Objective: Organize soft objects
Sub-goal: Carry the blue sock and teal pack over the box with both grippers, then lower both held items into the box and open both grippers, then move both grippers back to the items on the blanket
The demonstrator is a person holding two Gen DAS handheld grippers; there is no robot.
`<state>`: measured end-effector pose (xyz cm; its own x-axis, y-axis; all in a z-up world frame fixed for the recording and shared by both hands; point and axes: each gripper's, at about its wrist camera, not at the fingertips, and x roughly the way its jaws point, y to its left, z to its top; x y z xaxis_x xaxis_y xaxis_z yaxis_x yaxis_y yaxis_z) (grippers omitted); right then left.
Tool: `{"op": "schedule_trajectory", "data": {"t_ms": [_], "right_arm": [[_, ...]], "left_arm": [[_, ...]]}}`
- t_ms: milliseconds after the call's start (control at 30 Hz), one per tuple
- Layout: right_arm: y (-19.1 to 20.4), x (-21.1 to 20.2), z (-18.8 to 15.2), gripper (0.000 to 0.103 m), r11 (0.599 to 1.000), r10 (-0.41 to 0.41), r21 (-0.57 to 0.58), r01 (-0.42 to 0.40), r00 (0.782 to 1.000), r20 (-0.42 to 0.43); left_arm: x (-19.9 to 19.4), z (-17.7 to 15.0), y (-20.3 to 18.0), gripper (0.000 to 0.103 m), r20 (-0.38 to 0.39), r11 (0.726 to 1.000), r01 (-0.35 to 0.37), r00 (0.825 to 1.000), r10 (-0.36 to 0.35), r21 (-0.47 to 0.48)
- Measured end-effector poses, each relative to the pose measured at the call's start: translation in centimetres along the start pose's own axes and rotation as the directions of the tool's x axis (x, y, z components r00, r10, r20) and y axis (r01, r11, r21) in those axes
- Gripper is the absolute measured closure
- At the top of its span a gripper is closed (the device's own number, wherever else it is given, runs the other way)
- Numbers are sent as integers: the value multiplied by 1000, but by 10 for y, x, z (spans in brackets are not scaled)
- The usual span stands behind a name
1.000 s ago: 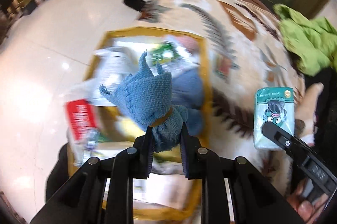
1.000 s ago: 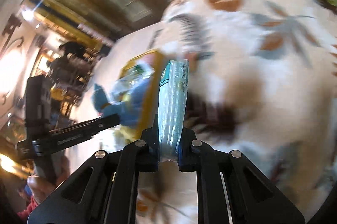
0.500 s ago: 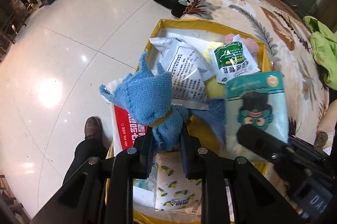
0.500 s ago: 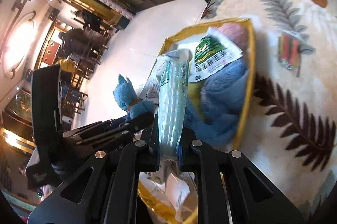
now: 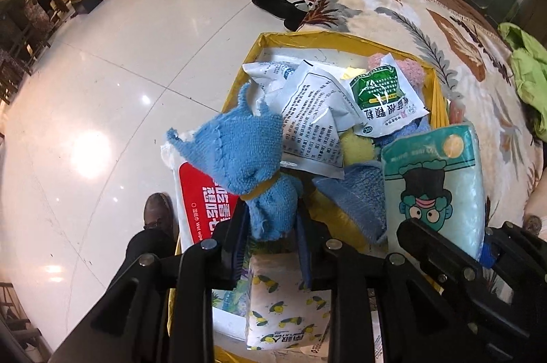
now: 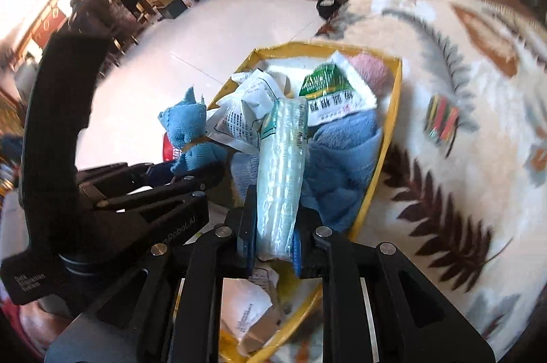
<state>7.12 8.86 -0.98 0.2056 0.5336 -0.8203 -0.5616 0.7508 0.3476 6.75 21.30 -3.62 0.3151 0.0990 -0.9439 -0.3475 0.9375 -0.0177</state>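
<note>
Blue terry-cloth toy w/ tan collar (image 5: 254,154) pinched tight in left gripper (image 5: 270,246), pale green tissue pack w/ cartoon face (image 5: 434,188) clamped in right gripper (image 6: 275,246), both now lower & nearer over yellow cardboard box (image 5: 342,38) vs 0.5 s ago, box on leaf-pattern fleece blanket (image 5: 427,17).

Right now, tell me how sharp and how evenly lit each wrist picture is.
Left wrist view: crisp, with glare patches on the glossy white floor; the fuzzy blue cloth bundle in the left claw reads clearly. Right wrist view: softer, the leaf-patterned fleece blanket smeared, upper left blown out; both bend at the edges.
</note>
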Motion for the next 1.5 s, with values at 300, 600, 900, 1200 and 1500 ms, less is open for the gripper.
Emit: {"op": "schedule_trajectory", "data": {"t_ms": [300, 600, 900, 1200, 1500], "right_arm": [[1, -6, 7, 88, 997, 78, 25, -78, 997, 17], [-9, -11, 10, 56, 970, 213, 105, -219, 975, 65], [-22, -30, 4, 56, 972, 179, 138, -192, 978, 105], [-69, -64, -24, 56, 951, 153, 247, -186, 978, 145], [-109, -98, -54, 56, 941, 103, 302, -153, 979, 177]], "left_arm": [[-13, 3, 15, 72, 19, 999, 2, 1000, -1, -39], [-13, 3, 21, 66, 9, 998, 8, 1000, -8, -59], [-23, 0, 26, 66, 18, 997, 23, 1000, -22, -71], [-35, -4, -6, 59, 41, 999, 40, 998, -40, -5], [-40, -8, -40, 48, 44, 997, 40, 998, -43, 59]]}}
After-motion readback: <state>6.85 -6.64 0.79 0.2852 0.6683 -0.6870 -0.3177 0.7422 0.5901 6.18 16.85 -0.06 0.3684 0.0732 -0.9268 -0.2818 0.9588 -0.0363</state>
